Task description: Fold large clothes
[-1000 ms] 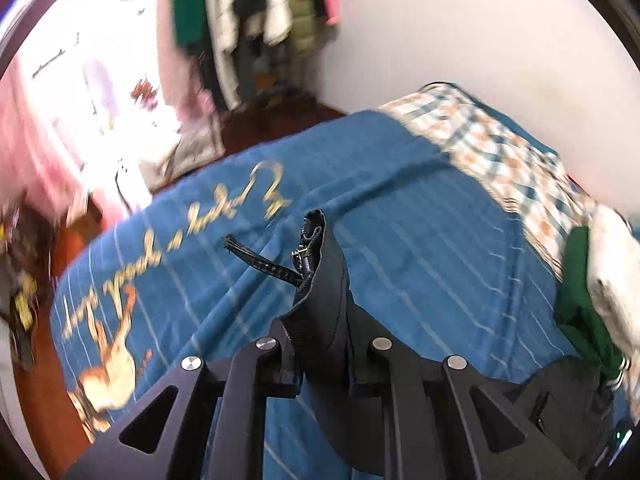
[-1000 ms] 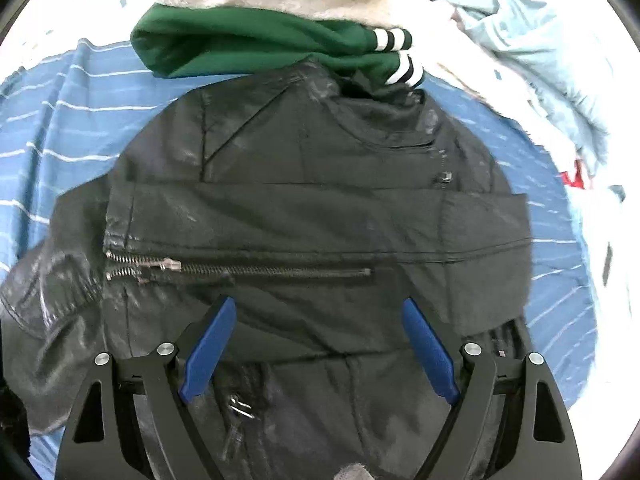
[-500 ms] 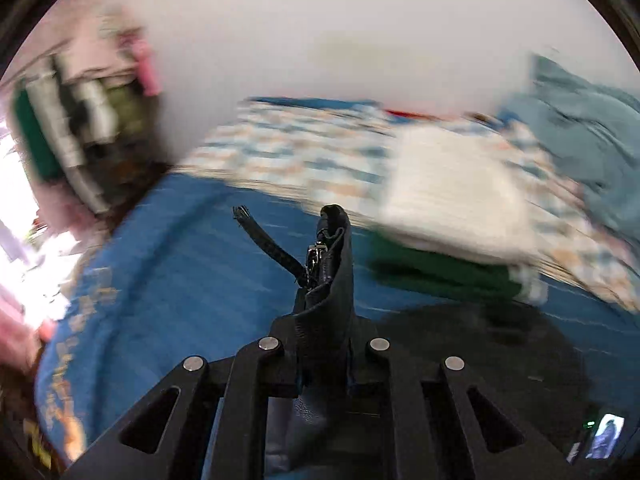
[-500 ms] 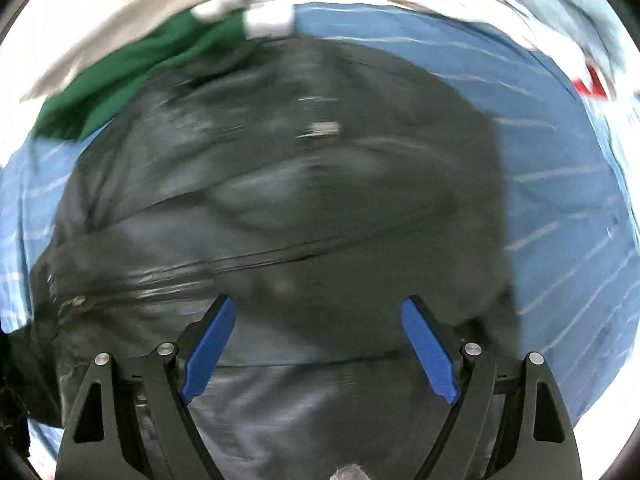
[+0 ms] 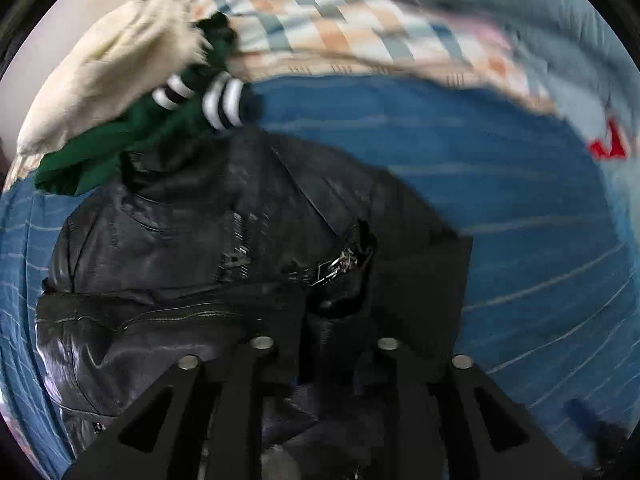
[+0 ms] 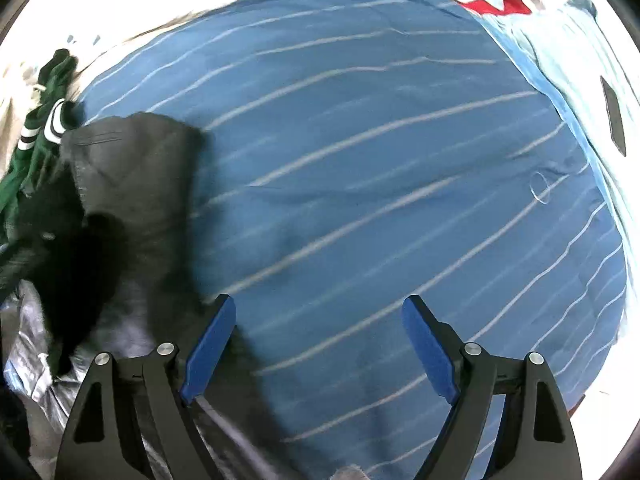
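A black leather jacket (image 5: pixel 208 248) with zips lies bunched on the blue striped bedspread (image 5: pixel 500 208). My left gripper (image 5: pixel 324 312) is shut on a fold of the jacket and holds it low over the rest of the garment. In the right wrist view the jacket (image 6: pixel 132 184) lies at the left. My right gripper (image 6: pixel 316 320) is open and empty, its blue pads (image 6: pixel 208 344) over the bare bedspread (image 6: pixel 380 160), just right of the jacket's edge.
A green garment with striped cuffs (image 5: pixel 132 136) and a cream fleece (image 5: pixel 108 64) lie stacked behind the jacket. A checked blanket (image 5: pixel 352 36) and pale blue bedding (image 5: pixel 540 28) lie at the back. Pale blue cloth (image 6: pixel 580 64) lies at the right.
My left gripper has swung right and down with the jacket fold, laying it over the jacket body. My right gripper has moved right, off the jacket to over the bedspread.
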Available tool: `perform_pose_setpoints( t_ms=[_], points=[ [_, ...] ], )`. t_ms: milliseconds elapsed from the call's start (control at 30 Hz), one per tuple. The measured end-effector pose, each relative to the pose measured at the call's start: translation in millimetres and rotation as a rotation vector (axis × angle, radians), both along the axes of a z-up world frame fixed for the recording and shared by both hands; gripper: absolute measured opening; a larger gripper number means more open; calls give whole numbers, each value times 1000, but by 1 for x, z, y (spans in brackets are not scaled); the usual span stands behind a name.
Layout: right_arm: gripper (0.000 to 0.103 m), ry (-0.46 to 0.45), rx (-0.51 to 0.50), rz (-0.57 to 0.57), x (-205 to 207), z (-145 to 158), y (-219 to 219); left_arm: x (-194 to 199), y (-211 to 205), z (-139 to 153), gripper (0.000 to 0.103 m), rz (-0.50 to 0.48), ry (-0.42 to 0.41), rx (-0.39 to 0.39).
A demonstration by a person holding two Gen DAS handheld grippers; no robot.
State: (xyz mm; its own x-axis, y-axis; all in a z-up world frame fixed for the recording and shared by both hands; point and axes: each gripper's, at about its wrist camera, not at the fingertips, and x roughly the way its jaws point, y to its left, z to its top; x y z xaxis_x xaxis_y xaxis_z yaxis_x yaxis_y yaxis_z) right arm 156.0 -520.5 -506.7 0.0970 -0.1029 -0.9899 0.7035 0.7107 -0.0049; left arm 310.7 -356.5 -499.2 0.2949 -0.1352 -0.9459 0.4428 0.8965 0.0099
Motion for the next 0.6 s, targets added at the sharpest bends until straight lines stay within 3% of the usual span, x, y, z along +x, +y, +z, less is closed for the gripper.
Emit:
perform_pose_setpoints(
  t_ms=[67,100,233,333,433,500,600],
  points=[
    [87,-21,29,6,-9,-1,-8,-1,-5,-6,88,-16,40,-40],
    [87,-36,57,14,-14,-1,-14,-2,-6,-4,95,-13,39,-59],
    [87,-97,178,41,-25,5,-27,-5,9,19,95,12,57,-140],
    [86,-177,274,31,-25,19,-33,-9,48,48,95,96,72,-159],
    [27,-212,391,49,-6,23,-26,-15,112,70,95,240,22,-110],
    [27,-254,478,99,19,27,-12,-20,163,78,95,354,-17,-29],
    [27,-285,531,213,64,35,23,-15,234,70,95,494,-48,108]
  ],
)
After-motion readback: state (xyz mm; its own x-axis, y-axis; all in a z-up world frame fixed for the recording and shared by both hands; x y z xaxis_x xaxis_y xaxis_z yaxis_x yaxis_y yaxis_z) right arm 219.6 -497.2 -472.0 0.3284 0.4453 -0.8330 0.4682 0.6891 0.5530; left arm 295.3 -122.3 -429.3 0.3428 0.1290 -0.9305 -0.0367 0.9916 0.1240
